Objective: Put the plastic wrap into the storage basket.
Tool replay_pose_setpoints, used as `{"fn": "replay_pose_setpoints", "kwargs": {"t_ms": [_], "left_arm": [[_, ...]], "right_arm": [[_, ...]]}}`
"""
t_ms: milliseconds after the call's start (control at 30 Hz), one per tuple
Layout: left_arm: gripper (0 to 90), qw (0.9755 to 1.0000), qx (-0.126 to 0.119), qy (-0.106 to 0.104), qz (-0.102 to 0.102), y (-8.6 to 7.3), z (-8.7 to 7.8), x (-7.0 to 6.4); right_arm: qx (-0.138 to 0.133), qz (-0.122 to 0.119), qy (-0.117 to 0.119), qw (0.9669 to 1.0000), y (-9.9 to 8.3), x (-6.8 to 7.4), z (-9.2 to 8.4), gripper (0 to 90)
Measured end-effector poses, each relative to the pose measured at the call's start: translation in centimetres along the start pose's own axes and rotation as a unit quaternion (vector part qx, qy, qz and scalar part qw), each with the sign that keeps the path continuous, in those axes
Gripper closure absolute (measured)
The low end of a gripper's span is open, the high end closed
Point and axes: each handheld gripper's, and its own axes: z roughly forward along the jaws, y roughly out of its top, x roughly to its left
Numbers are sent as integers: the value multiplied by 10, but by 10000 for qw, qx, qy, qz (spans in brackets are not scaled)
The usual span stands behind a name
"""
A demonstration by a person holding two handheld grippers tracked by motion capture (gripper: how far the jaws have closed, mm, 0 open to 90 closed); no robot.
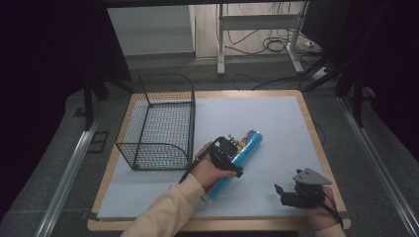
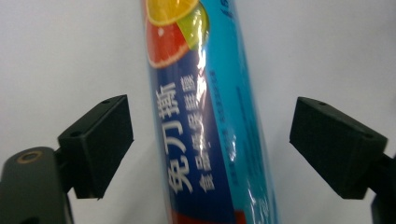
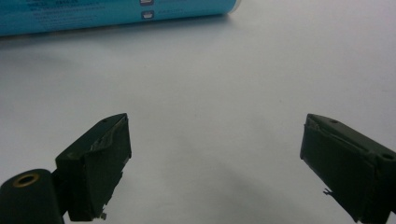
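A long blue tube (image 1: pixel 238 155) printed with citrus fruit lies flat on the white sheet, pointing from near centre toward the far right. My left gripper (image 1: pixel 226 152) hovers directly over its middle. In the left gripper view the tube (image 2: pixel 205 116) runs between the two spread jaws, with a gap on each side, so the left gripper (image 2: pixel 210 149) is open around it without touching. My right gripper (image 1: pixel 295 192) rests near the front right of the table. It is open over bare sheet (image 3: pixel 215 154), and the tube's side (image 3: pixel 116 14) shows farther off along the top edge.
A black wire basket (image 1: pixel 160 123) stands at the left of the white sheet (image 1: pixel 267 118), close to the left hand. The wooden table edge (image 1: pixel 316 133) frames the sheet. Desk legs and cables lie on the floor beyond.
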Motion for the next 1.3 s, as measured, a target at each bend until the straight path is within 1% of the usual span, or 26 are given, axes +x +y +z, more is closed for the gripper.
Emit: {"fn": "replay_pose_setpoints", "kwargs": {"t_ms": [33, 67, 133, 233, 267, 333, 600, 633, 700, 733, 767, 800, 833, 1000, 1067, 1167, 1267, 1300], "left_arm": [[146, 10000, 12, -37, -47, 2, 3, 0], [147, 10000, 31, -48, -53, 2, 5, 0], [156, 9999, 86, -44, -97, 4, 10, 0], [162, 9997, 199, -49, -94, 6, 15, 0], [166, 9997, 201, -47, -117, 7, 17, 0], [173, 9995, 300, -47, -110, 8, 20, 1], [196, 9986, 512, 23, -154, 12, 33, 0], [202, 9985, 527, 26, -148, 12, 35, 0], [243, 9983, 560, 47, -152, 11, 37, -1], [243, 9982, 588, 49, -136, 11, 37, -1], [264, 9980, 609, 61, -150, 11, 38, -1], [264, 9980, 601, 60, -173, 11, 39, 0], [281, 9979, 620, 29, -180, 11, 38, 1], [292, 9975, 664, -13, -232, 12, 38, 3], [294, 9972, 700, -63, -247, 12, 37, 5], [296, 9972, 686, -77, -271, 12, 37, 5], [298, 9970, 733, -69, -224, 13, 36, 5], [300, 9969, 768, -70, -160, 13, 35, 5]], "right_arm": [[7, 9, -3, 10000, 0, 0, 0, 92], [6, 12, -10, 10000, 0, 0, 0, 92], [1, 11, -17, 10000, 0, 0, 0, 92], [-15, 11, -18, 10000, 0, -1, -1, 93], [-17, 9, -19, 10000, 0, -1, -1, 93], [-15, 10, -20, 10000, 0, -1, -1, 93], [-27, 7, -17, 10000, 0, 0, -1, 93], [-29, 11, -22, 10000, 1, 0, -1, 94], [-22, 21, -31, 10000, 1, 0, -1, 94], [-22, 21, -31, 10000, 1, 0, -1, 94], [-20, 19, -31, 10000, 0, -1, -1, 94], [-20, 19, -31, 10000, 0, -1, -1, 94], [-23, 25, -32, 10000, 0, -1, -1, 94], [-47, 81, -48, 9999, 1, -1, -1, 94], [-48, 88, -55, 9999, 1, -1, -2, 94], [-59, 97, -52, 9999, 1, -1, -2, 95], [-56, 109, -53, 9999, 1, -2, -2, 95], [-58, 110, -51, 9999, 1, -2, -2, 95]]}}
